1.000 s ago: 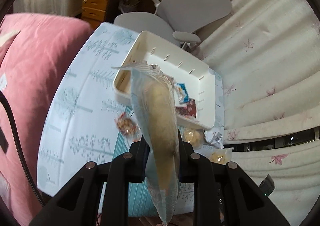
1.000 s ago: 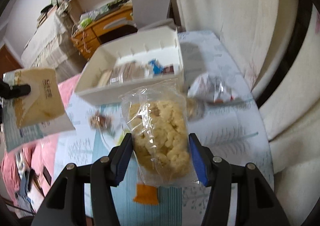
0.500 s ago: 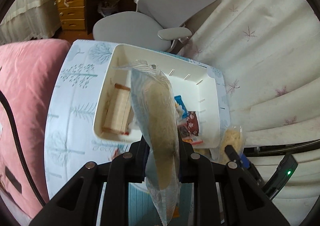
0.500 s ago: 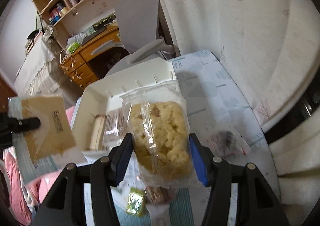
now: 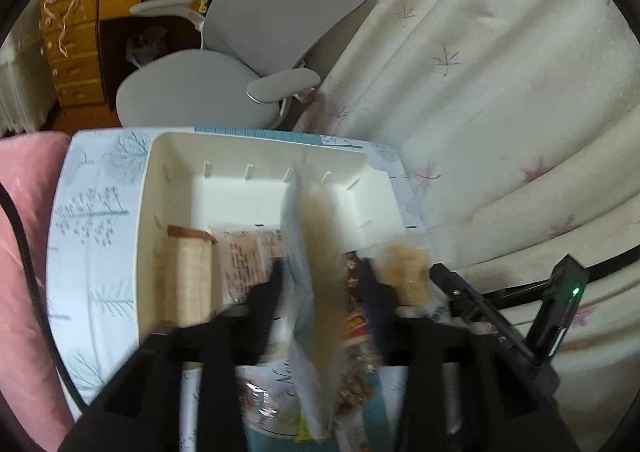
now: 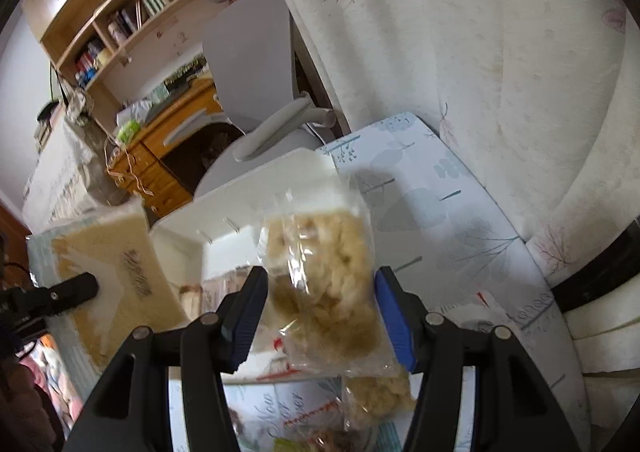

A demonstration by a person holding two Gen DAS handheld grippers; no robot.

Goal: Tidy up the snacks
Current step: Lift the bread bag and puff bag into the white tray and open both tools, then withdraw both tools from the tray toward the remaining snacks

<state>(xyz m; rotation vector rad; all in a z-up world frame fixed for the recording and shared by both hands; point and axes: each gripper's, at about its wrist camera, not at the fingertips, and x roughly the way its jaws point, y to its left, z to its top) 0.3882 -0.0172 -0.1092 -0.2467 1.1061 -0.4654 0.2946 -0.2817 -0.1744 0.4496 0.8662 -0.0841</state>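
Motion blur smears the left gripper (image 5: 320,284), jaws clamped on a flat tan packet (image 5: 320,252). The white bin (image 5: 172,156) holds 1 wrapped cake (image 5: 188,280); other packets are unclear. The right gripper (image 6: 320,304) grips a puffed-snack bag (image 6: 328,284).

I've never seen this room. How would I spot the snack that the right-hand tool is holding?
Find the white bin on the tree-print tablecloth beside the cream curtain. In front of it, the right tool with blue pads grips a clear bag of puffed snack. Its lumpy pale-yellow pieces show through, unlike the flat tan packet the left tool holds.
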